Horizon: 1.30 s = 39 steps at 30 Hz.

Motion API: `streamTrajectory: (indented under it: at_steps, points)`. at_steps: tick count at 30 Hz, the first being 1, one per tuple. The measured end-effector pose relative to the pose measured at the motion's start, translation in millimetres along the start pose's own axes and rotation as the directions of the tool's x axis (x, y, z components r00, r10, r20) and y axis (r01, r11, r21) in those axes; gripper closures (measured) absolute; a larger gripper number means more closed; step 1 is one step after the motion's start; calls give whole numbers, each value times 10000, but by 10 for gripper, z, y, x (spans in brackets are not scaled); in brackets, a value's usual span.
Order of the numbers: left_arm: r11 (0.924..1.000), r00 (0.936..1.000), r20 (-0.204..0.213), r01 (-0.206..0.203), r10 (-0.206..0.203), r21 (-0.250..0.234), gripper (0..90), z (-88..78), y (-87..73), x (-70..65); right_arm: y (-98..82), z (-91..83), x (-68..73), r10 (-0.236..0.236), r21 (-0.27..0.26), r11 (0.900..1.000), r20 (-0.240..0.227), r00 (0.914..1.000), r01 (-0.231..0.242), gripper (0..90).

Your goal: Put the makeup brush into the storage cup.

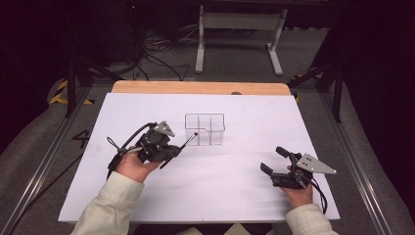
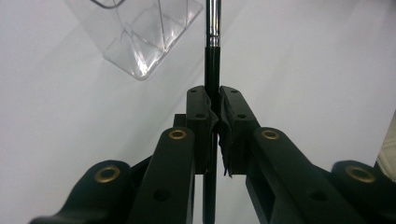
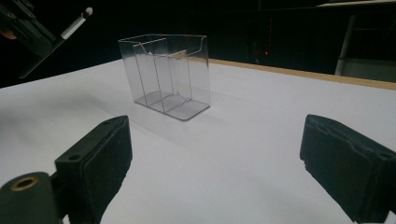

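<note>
On table (image 1: 244, 176): left hand-held gripper (image 2: 215, 109) clamped on pen (image 2: 212, 42) beside clear organizer (image 1: 205, 129); right hand-held gripper (image 3: 215, 168) wide open, empty.

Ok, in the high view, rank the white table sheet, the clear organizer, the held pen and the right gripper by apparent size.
1. White table sheet, by far.
2. Clear organizer and right gripper: they look about alike, and the gripper sits nearer the camera, so I won't rank them.
3. Pen in the left gripper, thinnest.

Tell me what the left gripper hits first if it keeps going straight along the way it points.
Probably the clear plastic organizer. The left gripper is shut on a black-and-silver pen whose tip leads toward the organizer's near left edge, so the pen would touch before the jaws. Depth is unclear; it might slip past that corner.
</note>
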<state>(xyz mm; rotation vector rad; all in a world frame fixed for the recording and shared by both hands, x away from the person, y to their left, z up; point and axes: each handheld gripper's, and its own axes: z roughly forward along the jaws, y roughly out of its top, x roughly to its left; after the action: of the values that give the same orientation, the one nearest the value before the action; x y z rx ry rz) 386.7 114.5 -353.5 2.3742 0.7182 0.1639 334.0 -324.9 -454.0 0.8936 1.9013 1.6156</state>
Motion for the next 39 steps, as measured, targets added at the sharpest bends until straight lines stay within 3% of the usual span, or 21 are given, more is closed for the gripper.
streamTrajectory:
  at_steps: [4, 9, 13, 14, 21, 24, 25, 29, 31, 37, 39]
  points:
    - [9988, 9998, -103, -152, 147, -475, 831, -24, -8, -9, 0, 1, 0, 2, -2, 10000, -10, 10000, -2, 95]
    - [9913, 9996, -140, -245, 229, -1291, 831, -68, -34, -1, 0, 1, 0, 6, 2, 10000, -20, 10000, -6, 96]
    - [9782, 9997, -14, -242, 244, -2061, 831, -96, -78, 30, -1, 6, 0, -14, 5, 10000, -42, 10000, 14, 95]
    - [9704, 9995, 7, -301, 312, -2397, 831, -105, -98, 37, 0, 6, 0, -10, 3, 10000, -45, 10000, 10, 95]
    - [9487, 9989, 32, -428, 461, -3132, 831, -126, -142, 54, 0, 7, 0, -8, -2, 10000, -63, 10000, 8, 95]
    - [9329, 9979, 62, -578, 642, -3555, 831, -127, -172, 66, 0, 7, 1, -9, -3, 10000, -65, 10000, 9, 95]
    - [9329, 9979, 62, -578, 642, -3555, 831, -127, -172, 66, 0, 7, 1, -4, -13, 10000, -61, 10000, 4, 95]
    - [9131, 9971, 255, -550, 713, -4040, 830, -118, -210, 92, 0, 7, 1, -5, -5, 10000, -68, 10000, 5, 95]
    - [8970, 9958, 268, -670, 875, -4370, 830, -107, -231, 108, 0, 7, 0, -8, 0, 10000, -81, 10000, 8, 95]
    - [8628, 9922, 989, -151, 753, -5052, 830, -88, -287, 165, -1, 8, 2, 5, -7, 10000, -93, 10000, -5, 95]
    - [8521, 9919, 1030, -95, 742, -5233, 830, -85, -300, 177, 0, 8, 1, 6, 2, 10000, -87, 10000, -6, 95]
